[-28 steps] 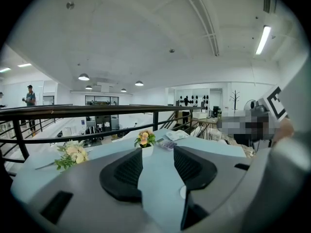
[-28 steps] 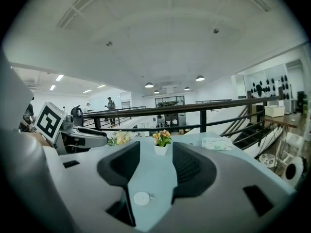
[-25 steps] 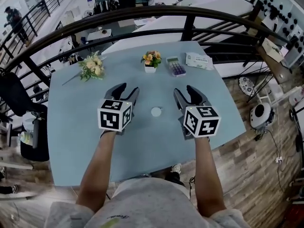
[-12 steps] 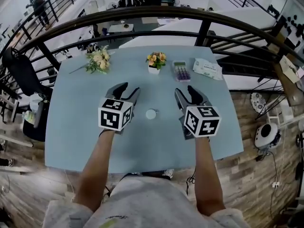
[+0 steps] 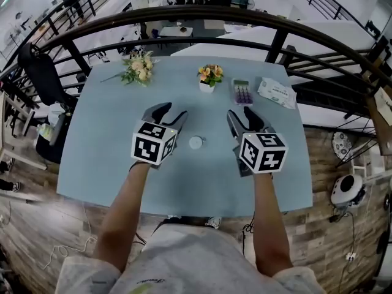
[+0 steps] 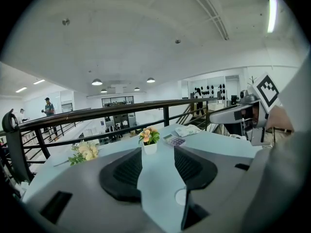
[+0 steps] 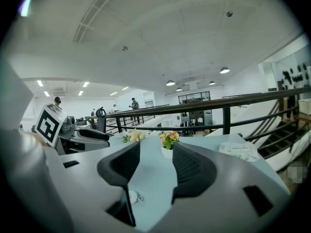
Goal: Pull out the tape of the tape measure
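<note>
No print, label or number is legible — all too small.

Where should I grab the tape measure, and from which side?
Grip the tape measure across its round rim, coming down from above. It lies flat on the table as a low disc, so a side approach would find little edge. Probably keep the jaws clear of the small tab at its edge, left free for pulling.

Pale blue table (image 5: 98, 164) by a dark curved railing (image 5: 202, 16) (lower floor beyond), wood-plank floor (image 5: 331, 237), round ceiling lamps (image 6: 96, 82).
</note>
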{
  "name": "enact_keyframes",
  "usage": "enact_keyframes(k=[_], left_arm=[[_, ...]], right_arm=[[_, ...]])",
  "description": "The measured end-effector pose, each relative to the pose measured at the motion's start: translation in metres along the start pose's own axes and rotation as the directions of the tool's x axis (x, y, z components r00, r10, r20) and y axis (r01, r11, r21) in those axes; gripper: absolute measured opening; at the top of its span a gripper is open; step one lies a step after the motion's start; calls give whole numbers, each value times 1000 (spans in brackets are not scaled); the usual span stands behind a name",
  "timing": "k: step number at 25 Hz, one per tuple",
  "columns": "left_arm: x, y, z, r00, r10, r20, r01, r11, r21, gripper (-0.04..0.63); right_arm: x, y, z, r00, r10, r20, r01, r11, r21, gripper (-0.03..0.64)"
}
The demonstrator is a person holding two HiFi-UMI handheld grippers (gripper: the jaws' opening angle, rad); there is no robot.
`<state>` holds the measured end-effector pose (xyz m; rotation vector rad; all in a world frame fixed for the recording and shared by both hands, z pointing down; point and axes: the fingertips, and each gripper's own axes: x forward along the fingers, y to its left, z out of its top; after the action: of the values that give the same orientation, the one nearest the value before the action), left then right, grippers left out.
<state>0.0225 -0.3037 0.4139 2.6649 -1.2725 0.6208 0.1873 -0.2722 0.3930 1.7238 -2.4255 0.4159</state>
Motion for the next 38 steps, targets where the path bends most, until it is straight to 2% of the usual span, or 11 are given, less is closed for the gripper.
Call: enact_keyframes(k=[7,12,17,22,32,38], left_arm=[[9,-16,-12,996,-76,-56,79,994,71,214],[24,-35,-37,976,-168,-139,186,974,131,225],[39,-55,-64,936,-271,-224,313,933,180,238],[49,-68,-89,894,-339,-294,406,891,204,250],[62,-82,-134,806,-416,-422,529,826,197,258],[73,-87,-156,766,-432,-477,572,797,195,258]], right_arm=[[-3,4,-7,1000,4,-11,-4,1000,5,193],[-3,9,-18,1000,-16,-23,17,1000,17,193],[-5,10,-30,998,-53,-36,55,998,36,193],[-3,11,-42,994,-94,-52,97,994,56,193],[4,15,-63,986,-155,-68,161,982,100,193],[9,14,-74,980,-181,-84,190,975,118,193]])
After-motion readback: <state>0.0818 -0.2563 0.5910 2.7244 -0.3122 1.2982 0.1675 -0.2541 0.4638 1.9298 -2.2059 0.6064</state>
